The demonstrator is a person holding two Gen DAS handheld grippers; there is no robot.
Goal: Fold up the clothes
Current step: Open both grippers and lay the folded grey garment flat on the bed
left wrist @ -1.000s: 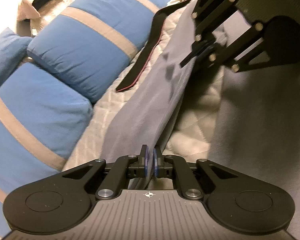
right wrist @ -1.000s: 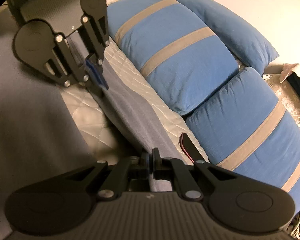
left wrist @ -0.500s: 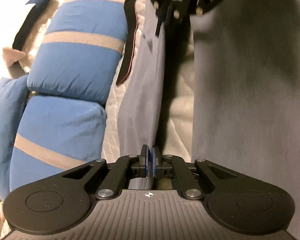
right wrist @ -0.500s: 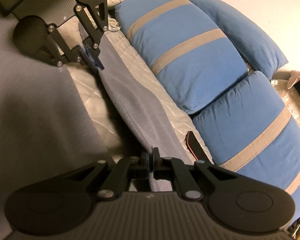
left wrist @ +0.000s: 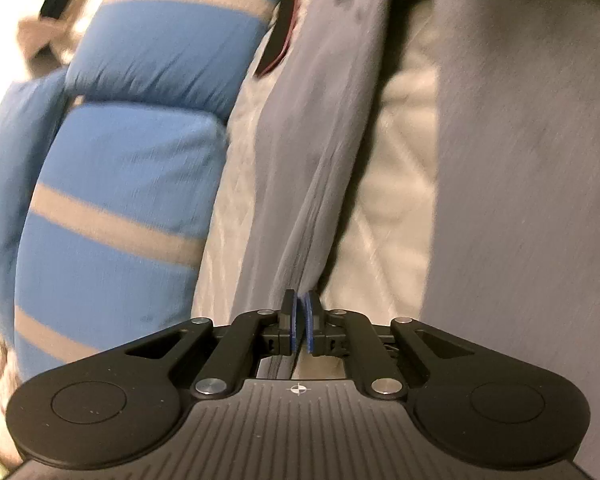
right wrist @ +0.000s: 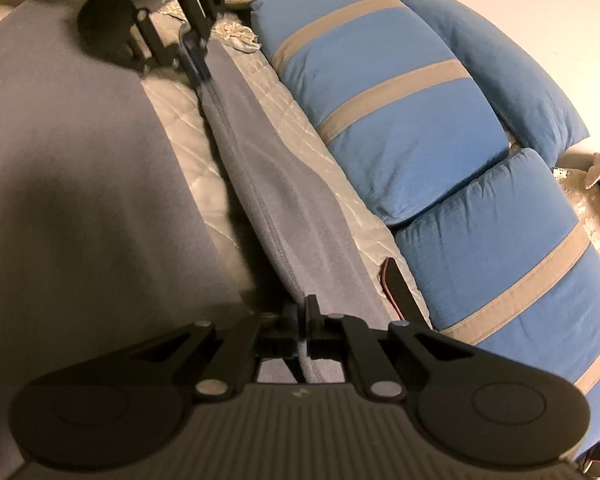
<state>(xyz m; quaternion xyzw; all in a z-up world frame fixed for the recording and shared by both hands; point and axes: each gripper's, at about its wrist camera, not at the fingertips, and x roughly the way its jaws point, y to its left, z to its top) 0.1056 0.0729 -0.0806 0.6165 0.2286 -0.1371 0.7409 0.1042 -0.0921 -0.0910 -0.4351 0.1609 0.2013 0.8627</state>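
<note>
Since earlier frame, left gripper (right wrist: 198, 60) being carried farther toward upper left of right view, stretching grey garment (right wrist: 268, 184). Hem being pinched at both ends, right gripper (right wrist: 302, 316) also clamped, keeping edge taut above quilted bedcover (right wrist: 180, 128) beside blue pillows (right wrist: 400, 92) for folding.

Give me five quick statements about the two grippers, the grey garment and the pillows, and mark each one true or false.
1. The left gripper is shut on the grey garment. True.
2. The right gripper hangs open, holding nothing. False: it is shut on the same garment's edge.
3. The garment's edge is stretched in a band between the two grippers. True.
4. The pillows are plain red. False: they are blue with tan stripes.
5. The garment lies on bare wood. False: a white quilted cover shows beneath it.
</note>
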